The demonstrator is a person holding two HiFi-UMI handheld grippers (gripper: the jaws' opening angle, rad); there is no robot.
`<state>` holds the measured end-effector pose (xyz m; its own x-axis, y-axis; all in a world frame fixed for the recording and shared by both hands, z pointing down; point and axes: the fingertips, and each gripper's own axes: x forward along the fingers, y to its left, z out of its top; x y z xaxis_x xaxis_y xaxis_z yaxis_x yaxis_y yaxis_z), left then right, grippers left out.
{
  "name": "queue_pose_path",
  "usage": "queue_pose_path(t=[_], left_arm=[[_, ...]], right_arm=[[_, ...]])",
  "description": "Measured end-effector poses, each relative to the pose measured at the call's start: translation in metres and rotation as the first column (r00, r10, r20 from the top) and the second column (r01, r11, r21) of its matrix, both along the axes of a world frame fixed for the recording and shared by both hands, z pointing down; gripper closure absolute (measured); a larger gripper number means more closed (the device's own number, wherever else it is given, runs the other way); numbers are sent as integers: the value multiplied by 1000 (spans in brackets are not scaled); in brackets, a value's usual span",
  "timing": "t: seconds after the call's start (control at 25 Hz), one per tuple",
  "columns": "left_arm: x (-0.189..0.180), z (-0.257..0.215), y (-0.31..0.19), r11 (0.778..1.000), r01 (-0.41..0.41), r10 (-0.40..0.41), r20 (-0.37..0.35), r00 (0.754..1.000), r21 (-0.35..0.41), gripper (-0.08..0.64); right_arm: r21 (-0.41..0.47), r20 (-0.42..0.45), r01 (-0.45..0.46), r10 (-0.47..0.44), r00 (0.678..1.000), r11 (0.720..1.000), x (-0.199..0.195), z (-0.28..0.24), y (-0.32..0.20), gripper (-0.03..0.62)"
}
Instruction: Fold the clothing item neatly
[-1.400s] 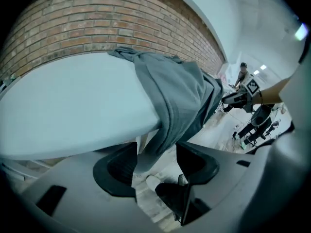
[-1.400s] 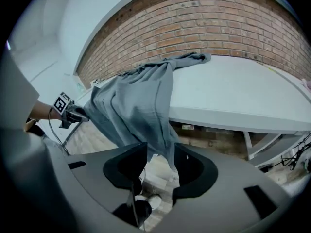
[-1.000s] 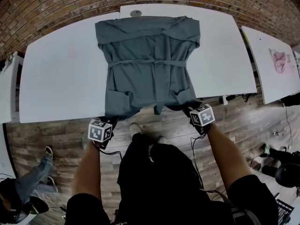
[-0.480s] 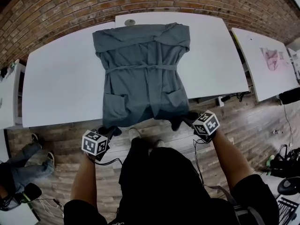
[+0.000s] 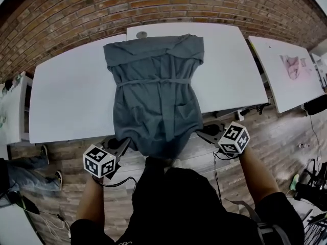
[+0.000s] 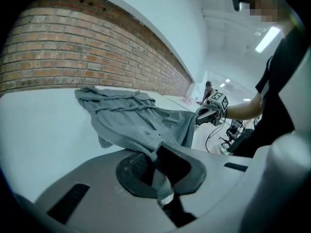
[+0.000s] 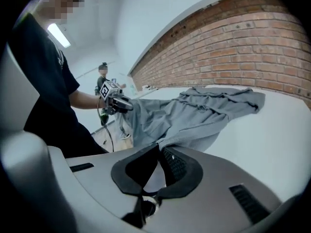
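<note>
Grey belted robe (image 5: 156, 93) lies on the white table (image 5: 66, 96), collar end at the table's far edge by the brick wall (image 5: 76, 14), waist tie straight across the middle. Left gripper (image 5: 121, 145) is clamped on the hem's left corner and right gripper (image 5: 208, 130) on the hem's right corner. Both gripper views show grey fabric pinched between closed pads. Diff vs a second ago: jaws then stood apart at the hem, which drooped over the table's near edge. They've since closed on the cloth and both grippers have come up. The hem is now held up at the table's near edge, stretched between the two grippers, and the lower robe sags in a curve.
</note>
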<state>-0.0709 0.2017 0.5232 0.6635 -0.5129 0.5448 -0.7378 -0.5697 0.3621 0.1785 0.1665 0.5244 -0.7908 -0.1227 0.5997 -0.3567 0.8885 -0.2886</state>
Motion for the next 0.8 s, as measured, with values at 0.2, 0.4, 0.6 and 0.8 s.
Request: queue_pose_path(t=[0.2, 0.4, 0.6, 0.8], left_arm=[[-6, -56, -33, 995, 17, -8, -84, 996, 100, 554], [-28, -74, -77, 986, 19, -10, -54, 998, 165, 554], [-45, -84, -124, 978, 14, -8, -29, 1000, 209, 554], [-59, -85, -172, 973, 25, -24, -8, 1000, 229, 554]], right_arm=[[60, 101, -24, 18, 995, 998, -16, -55, -32, 571], [85, 155, -115, 101, 983, 990, -21, -83, -80, 571], [112, 176, -228, 206, 963, 967, -30, -95, -134, 571], [129, 180, -322, 297, 938, 938, -40, -100, -188, 571]])
